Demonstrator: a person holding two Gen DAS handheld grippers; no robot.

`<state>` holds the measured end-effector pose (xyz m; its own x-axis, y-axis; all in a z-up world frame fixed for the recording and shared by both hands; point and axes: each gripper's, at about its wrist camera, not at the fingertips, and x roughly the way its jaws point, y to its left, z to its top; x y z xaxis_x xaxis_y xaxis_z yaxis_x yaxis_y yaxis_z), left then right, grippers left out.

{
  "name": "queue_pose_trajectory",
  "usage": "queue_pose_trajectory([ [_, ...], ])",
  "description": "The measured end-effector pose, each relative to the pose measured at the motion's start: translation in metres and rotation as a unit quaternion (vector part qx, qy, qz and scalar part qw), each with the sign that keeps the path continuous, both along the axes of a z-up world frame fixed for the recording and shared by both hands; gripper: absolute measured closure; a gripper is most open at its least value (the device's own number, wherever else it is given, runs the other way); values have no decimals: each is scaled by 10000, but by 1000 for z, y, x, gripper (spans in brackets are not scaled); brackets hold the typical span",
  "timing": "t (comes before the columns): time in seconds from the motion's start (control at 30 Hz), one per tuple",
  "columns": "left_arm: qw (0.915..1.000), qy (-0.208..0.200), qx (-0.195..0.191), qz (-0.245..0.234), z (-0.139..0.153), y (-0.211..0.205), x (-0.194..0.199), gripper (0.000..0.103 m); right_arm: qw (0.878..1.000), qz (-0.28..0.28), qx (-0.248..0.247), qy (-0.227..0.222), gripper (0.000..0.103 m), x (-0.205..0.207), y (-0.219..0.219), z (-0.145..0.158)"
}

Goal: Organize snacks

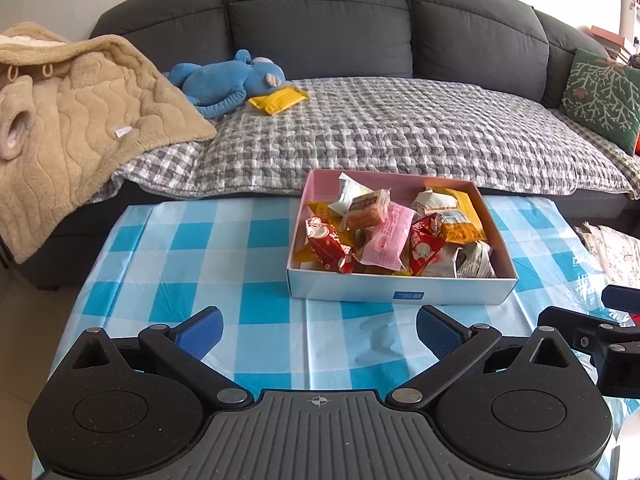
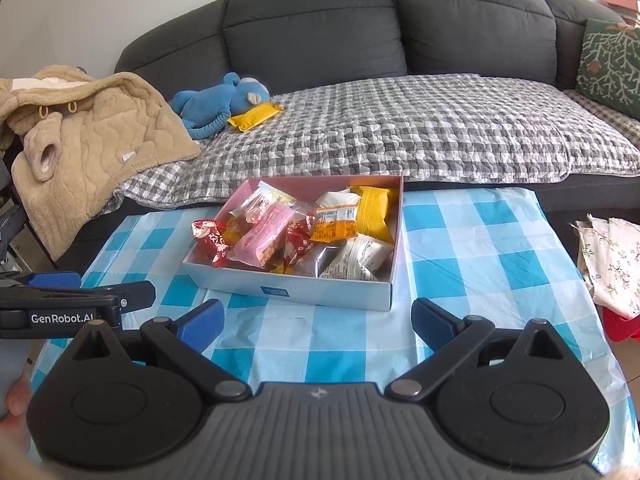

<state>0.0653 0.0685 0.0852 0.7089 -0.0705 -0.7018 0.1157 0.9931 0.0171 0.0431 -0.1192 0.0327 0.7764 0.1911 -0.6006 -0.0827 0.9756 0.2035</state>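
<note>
A white box [image 1: 348,290] [image 2: 320,290] with a pink inside stands on the blue-checked table and holds several wrapped snacks: red, pink [image 1: 386,238] [image 2: 260,240], orange, yellow and white packets. One yellow snack packet [image 1: 279,99] [image 2: 255,116] lies on the sofa beside a blue plush toy. My left gripper [image 1: 319,330] is open and empty, low over the table in front of the box. My right gripper [image 2: 318,320] is open and empty, also just in front of the box. Each gripper shows at the edge of the other's view.
A dark grey sofa [image 1: 320,20] with a checked cover lies behind the table. A beige fleece blanket [image 1: 72,120] is piled at its left, a blue plush toy [image 1: 228,78] next to it, a green cushion [image 1: 600,96] at right. Floral cloth [image 2: 612,260] lies right of the table.
</note>
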Motion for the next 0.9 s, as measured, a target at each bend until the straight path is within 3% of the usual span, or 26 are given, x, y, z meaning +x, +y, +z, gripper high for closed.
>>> queue_pose_trajectory([
  [0.9, 9999, 96, 106, 25, -6, -2, 2, 0, 10000, 4, -6, 31, 3, 2, 2, -2],
])
